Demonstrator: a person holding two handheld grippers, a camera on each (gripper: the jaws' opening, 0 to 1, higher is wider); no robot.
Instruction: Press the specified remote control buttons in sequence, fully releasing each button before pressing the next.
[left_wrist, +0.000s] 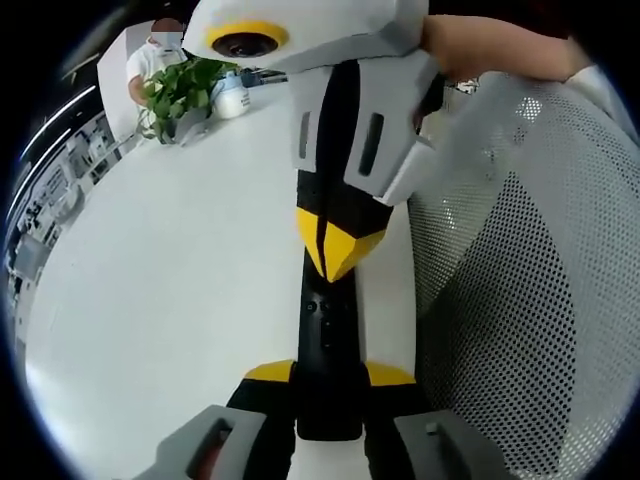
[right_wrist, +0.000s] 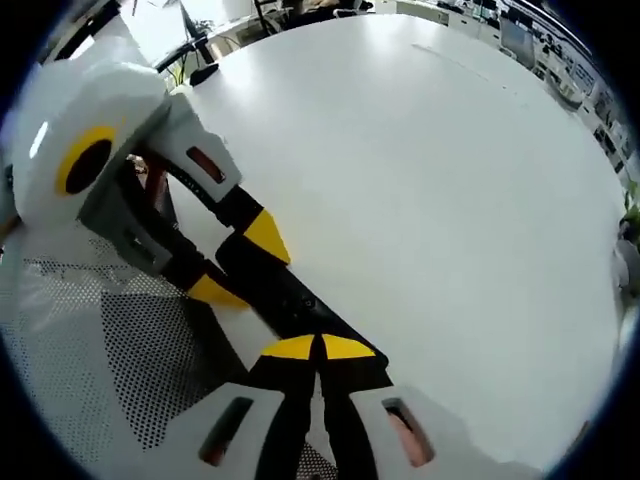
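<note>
The remote control (left_wrist: 326, 350) is clamped lengthwise between the left gripper (left_wrist: 328, 385) fingers; the right gripper (left_wrist: 338, 245), fingers together, is poised on its buttons.

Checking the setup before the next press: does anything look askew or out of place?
Nothing stands out. The black remote is clamped at one end by the left gripper, the shut right gripper tip down on it over the white table. Mesh chair alongside, no spill.

White table (left_wrist: 170, 270), mesh chair (left_wrist: 540, 300) (potted plant (left_wrist: 180, 90) behind)
</note>
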